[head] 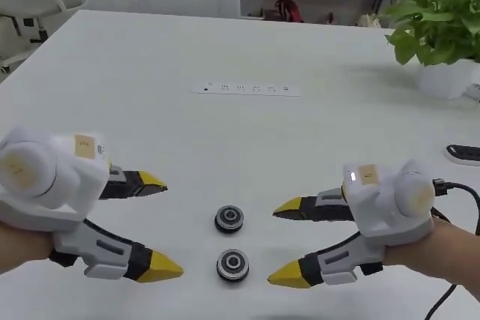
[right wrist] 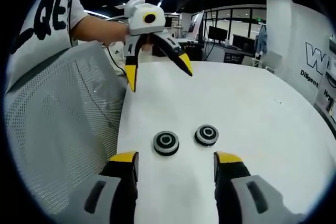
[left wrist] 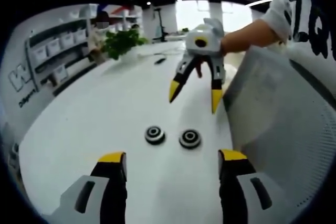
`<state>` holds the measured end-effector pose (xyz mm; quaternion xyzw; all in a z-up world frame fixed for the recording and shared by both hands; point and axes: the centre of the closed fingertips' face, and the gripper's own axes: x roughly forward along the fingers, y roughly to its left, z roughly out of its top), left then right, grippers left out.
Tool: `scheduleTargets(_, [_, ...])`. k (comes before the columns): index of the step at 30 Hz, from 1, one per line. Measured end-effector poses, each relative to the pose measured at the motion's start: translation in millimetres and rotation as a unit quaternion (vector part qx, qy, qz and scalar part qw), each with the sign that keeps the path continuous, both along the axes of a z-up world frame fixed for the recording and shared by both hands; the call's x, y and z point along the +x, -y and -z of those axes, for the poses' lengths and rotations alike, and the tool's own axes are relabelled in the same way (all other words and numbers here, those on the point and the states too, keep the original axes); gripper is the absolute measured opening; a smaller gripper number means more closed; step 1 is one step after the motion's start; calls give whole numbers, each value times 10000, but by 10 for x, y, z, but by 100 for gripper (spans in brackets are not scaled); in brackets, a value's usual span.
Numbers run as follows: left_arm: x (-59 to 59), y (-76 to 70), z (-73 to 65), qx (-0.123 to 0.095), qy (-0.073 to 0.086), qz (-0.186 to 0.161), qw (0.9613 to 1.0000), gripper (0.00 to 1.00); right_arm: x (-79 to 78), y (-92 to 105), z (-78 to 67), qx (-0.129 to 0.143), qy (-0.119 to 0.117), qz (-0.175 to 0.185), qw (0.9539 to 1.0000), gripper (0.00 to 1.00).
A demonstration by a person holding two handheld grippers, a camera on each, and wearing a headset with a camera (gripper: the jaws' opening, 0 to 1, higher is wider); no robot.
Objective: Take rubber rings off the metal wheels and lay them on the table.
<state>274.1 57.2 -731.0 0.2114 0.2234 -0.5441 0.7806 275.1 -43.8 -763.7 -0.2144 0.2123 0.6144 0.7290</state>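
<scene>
Wide open and empty, the left hand-held gripper (head: 166,224) and right hand-held gripper (head: 276,243) flank two metal wheels (head: 229,219) on the worktop (head: 225,140).
The rubber rings (head: 220,266) appear still fitted, so the task looks barely begun; next, one gripper should steady a wheel while the other pinches its ring.

Open tabletop (head: 225,140) around 2 wheels (head: 229,219)

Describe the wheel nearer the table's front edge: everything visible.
The near wheel is small and round: a black rubber ring around a shiny metal hub with a dark centre hole. It lies flat on the white table, ring on, beside the second wheel without touching it, between the open left gripper and right gripper, untouched.
</scene>
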Motion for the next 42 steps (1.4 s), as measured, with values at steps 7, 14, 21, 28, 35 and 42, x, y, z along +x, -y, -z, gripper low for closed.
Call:
scheduleTargets(7, [7, 27, 2, -2, -13, 56, 10000, 70, -10, -43, 6, -34, 1, -100, 9999, 53])
scheduleTargets(14, [15, 71, -20, -49, -23, 129, 9999, 68, -10, -85, -10, -40, -11, -189, 9998, 52])
scheduleTargets(21, [14, 104, -13, -37, -60, 185, 9998, 66, -21, -114, -8, -54, -39, -271, 9996, 50])
scheduleTargets(28, [11, 158, -13, -49, -71, 263, 9996, 63, -32, -133, -6, -52, -50, -319, 9995, 48])
scheduleTargets(35, [16, 197, 5, -46, -91, 300, 9995, 63, -31, -134, 9, -68, -56, -329, 9994, 48])
scheduleTargets(42, [28, 224, 25, -38, -120, 325, 9994, 63, -40, -150, 22, -75, -100, -361, 9993, 47])
